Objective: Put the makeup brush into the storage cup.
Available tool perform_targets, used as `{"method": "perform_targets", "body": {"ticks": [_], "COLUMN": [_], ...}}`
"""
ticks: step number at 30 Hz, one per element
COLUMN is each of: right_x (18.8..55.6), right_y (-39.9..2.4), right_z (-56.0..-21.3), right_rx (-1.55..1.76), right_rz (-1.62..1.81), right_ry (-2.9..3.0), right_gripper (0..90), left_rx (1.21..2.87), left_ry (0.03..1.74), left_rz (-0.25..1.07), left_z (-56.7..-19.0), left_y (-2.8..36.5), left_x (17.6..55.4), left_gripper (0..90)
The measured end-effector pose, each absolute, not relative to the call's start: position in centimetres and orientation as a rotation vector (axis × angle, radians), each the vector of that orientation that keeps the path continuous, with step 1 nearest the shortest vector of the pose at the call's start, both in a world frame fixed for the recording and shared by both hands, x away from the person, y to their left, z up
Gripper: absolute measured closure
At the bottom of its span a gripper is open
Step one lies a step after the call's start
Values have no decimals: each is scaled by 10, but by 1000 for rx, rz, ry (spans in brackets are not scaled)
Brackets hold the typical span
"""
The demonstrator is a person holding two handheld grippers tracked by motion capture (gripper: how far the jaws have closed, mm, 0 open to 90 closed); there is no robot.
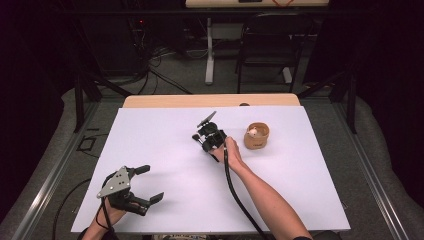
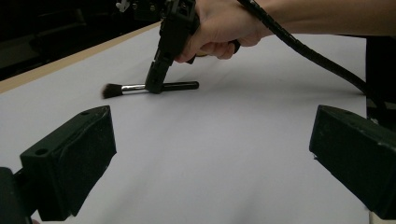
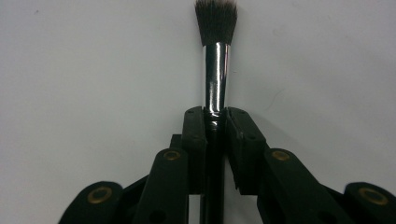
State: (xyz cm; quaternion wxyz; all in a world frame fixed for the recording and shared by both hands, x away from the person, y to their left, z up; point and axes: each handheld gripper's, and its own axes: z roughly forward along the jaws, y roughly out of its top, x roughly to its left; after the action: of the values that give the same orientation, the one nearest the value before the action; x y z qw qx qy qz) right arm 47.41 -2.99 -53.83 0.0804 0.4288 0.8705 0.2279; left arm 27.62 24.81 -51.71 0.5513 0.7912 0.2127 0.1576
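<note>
Right gripper clamped on the brush lying flat on the table, unlifted; left gripper wide open, empty.

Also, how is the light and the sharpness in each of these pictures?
High view: the white table cover is bright, the room behind nearly black. Left gripper view: the near jaws look soft, and the brush throws a faint shadow. Right gripper view: sharp, with glare along the brush's metal collar.

Black tongs, ribbed cables, perhaps brass-coloured screws.
</note>
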Motion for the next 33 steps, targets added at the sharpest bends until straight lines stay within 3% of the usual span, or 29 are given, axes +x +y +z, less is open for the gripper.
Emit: {"method": "perform_targets", "body": {"ticks": [33], "right_x": [453], "right_y": [-63], "right_z": [-512], "right_rx": [1292], "right_rz": [1019], "right_ry": [2495], "right_gripper": [793], "left_rx": [1873], "left_ry": [503], "left_rz": [374], "left_z": [-517], "left_y": [248], "left_x": [276], "left_gripper": [4]}}
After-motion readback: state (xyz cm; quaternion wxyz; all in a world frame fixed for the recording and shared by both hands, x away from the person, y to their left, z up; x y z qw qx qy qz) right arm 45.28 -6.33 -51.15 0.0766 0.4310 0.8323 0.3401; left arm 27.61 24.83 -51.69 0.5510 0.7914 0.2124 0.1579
